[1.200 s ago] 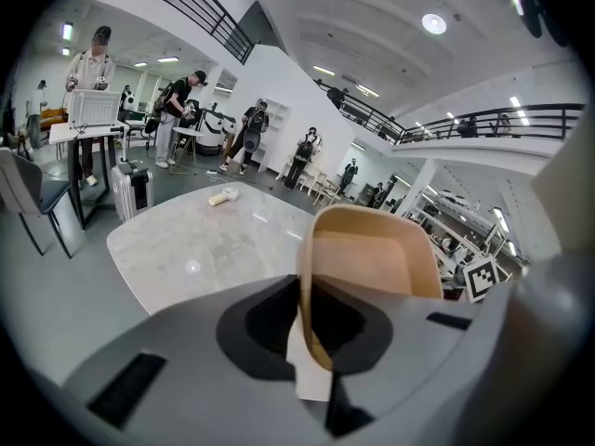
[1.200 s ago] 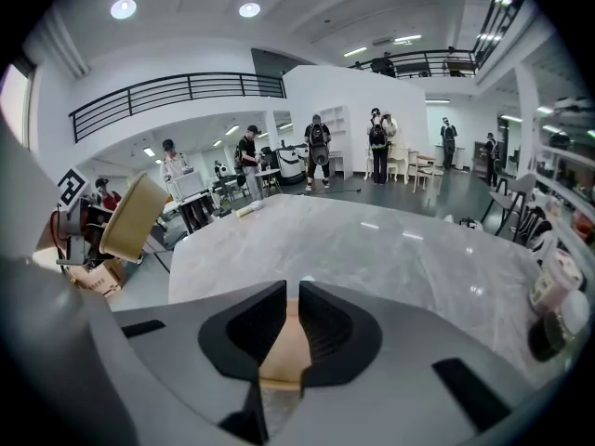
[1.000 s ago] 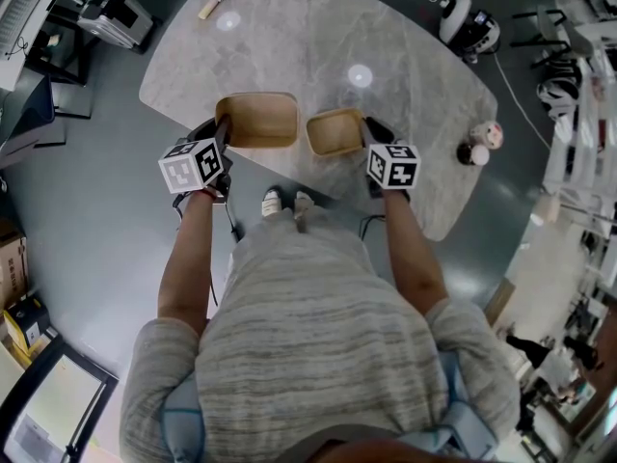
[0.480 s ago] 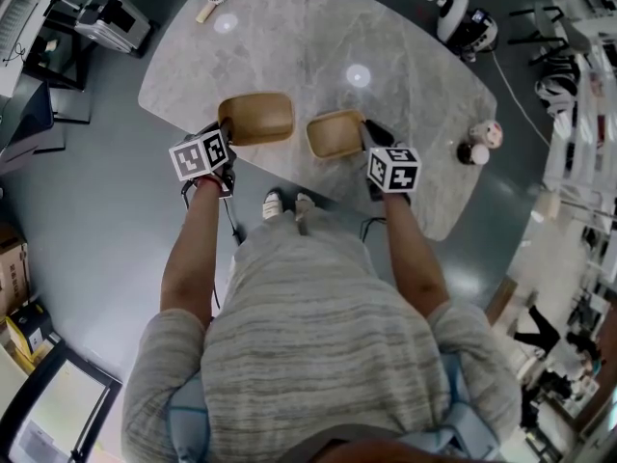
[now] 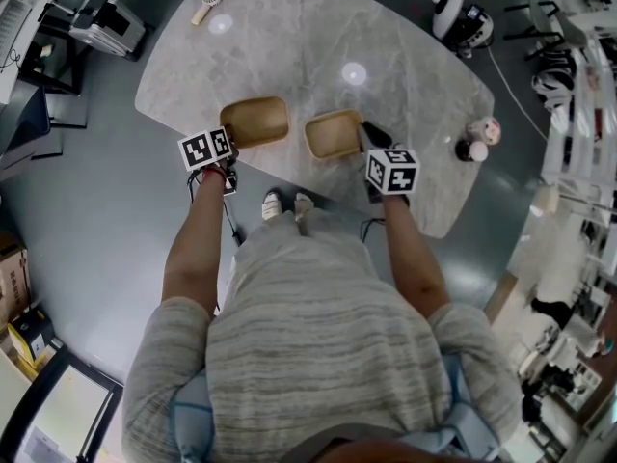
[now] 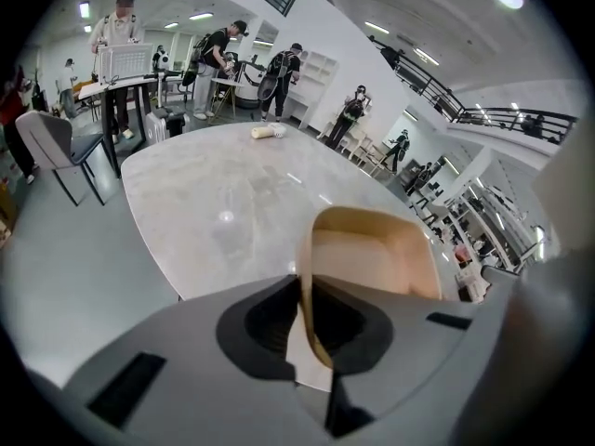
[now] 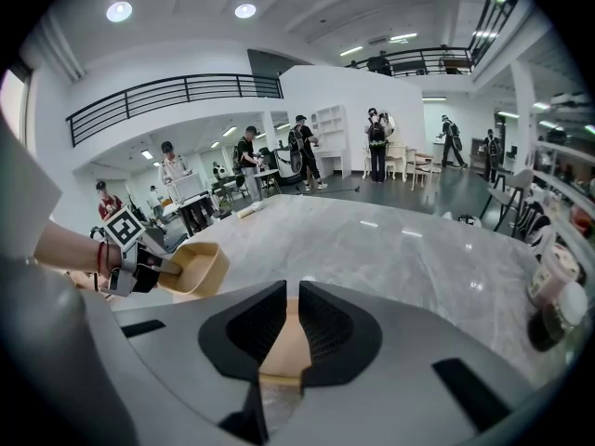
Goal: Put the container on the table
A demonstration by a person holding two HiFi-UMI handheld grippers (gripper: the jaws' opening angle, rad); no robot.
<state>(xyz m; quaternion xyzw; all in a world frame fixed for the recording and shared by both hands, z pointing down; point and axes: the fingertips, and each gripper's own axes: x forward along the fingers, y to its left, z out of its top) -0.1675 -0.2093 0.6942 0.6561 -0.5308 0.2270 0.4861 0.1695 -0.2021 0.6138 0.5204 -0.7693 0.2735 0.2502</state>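
Note:
Two light wooden containers sit side by side over the near edge of the grey marble table [image 5: 318, 37]. My left gripper [image 5: 228, 139] is shut on the left rim of the left container [image 5: 256, 122]. In the left gripper view that rim runs between the jaws of the gripper [image 6: 312, 319] and the container [image 6: 376, 258] opens beyond. My right gripper [image 5: 370, 139] is shut on the right rim of the right container [image 5: 334, 133]. The right gripper view shows a wooden edge pinched in my gripper [image 7: 288, 331]; the left container [image 7: 197, 266] shows there too. Whether either container rests on the table, I cannot tell.
A small brush [image 5: 209, 4] lies at the table's far left end. Two cups [image 5: 478, 141] stand near its right end. Chairs and desks ring the table, with people standing at desks [image 6: 121, 35] beyond it. The person's feet [image 5: 287, 204] are just under the near edge.
The left gripper has moved forward and slightly right with its container, which now looks smaller and farther in over the table. The right gripper and its container have barely shifted.

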